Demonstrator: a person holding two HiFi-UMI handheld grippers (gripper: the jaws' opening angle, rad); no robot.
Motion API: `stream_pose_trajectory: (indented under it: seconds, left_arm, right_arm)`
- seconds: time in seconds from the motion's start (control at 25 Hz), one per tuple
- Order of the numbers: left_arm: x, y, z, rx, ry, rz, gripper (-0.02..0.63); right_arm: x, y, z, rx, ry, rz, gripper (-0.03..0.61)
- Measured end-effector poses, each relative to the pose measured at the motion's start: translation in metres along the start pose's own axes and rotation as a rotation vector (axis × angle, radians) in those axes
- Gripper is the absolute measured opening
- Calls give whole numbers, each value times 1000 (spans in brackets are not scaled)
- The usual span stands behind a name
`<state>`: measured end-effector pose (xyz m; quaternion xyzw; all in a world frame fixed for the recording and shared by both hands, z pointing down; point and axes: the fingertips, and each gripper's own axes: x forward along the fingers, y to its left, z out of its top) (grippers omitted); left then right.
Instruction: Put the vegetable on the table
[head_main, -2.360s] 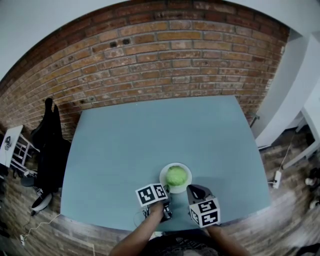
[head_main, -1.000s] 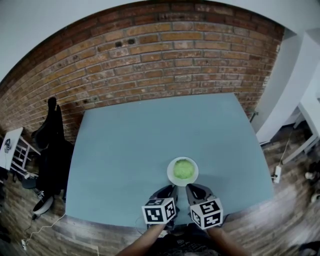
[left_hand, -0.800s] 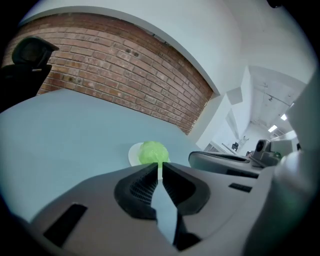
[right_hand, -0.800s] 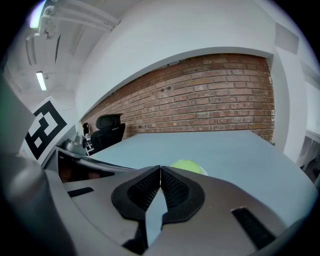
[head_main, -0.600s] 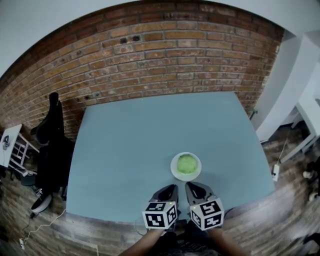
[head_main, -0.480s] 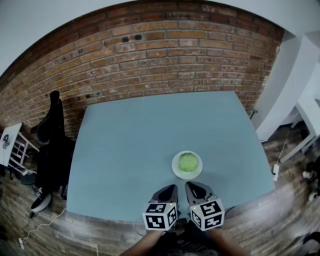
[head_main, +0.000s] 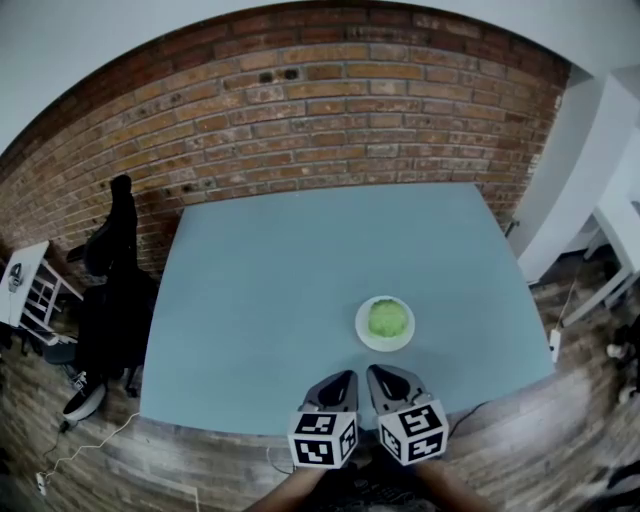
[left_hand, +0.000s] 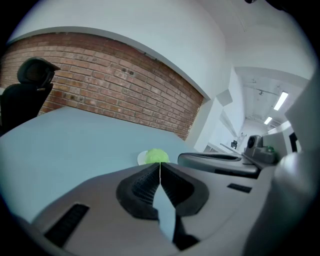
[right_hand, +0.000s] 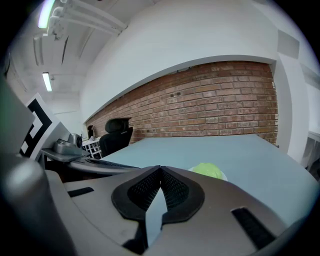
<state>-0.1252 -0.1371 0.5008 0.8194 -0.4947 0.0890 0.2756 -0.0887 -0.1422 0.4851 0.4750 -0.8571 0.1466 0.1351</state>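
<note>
A round green cabbage (head_main: 386, 318) lies in a small white bowl (head_main: 364, 333) on the blue-grey table (head_main: 270, 300), right of centre near the front. Both grippers hover side by side at the table's front edge, short of the bowl. My left gripper (head_main: 340, 380) is shut with nothing in it, and my right gripper (head_main: 377, 375) is shut and empty too. In the left gripper view the cabbage (left_hand: 156, 156) shows just past the closed tips (left_hand: 160, 165). In the right gripper view the cabbage (right_hand: 209, 170) sits right of the tips (right_hand: 160, 169).
A brick wall (head_main: 330, 120) runs behind the table. A black office chair (head_main: 115, 290) stands off the table's left side, with a white rack (head_main: 25, 290) beyond it. White furniture (head_main: 610, 260) stands at the right.
Both grippers have drawn back from the bowl toward the table's front edge and now sit close together. The bowl with the cabbage stays put on the table.
</note>
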Motion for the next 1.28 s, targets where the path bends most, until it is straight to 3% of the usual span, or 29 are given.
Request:
stream_pose_trajectory:
  seconds: [0.32, 1.28]
  left_arm:
    - [-10, -1, 5, 46, -34, 4, 6]
    - [-10, 3, 2, 43, -24, 18, 6]
  right_arm:
    - [-1, 10, 2, -17, -10, 17, 8]
    - [3, 13, 1, -12, -10, 30, 8]
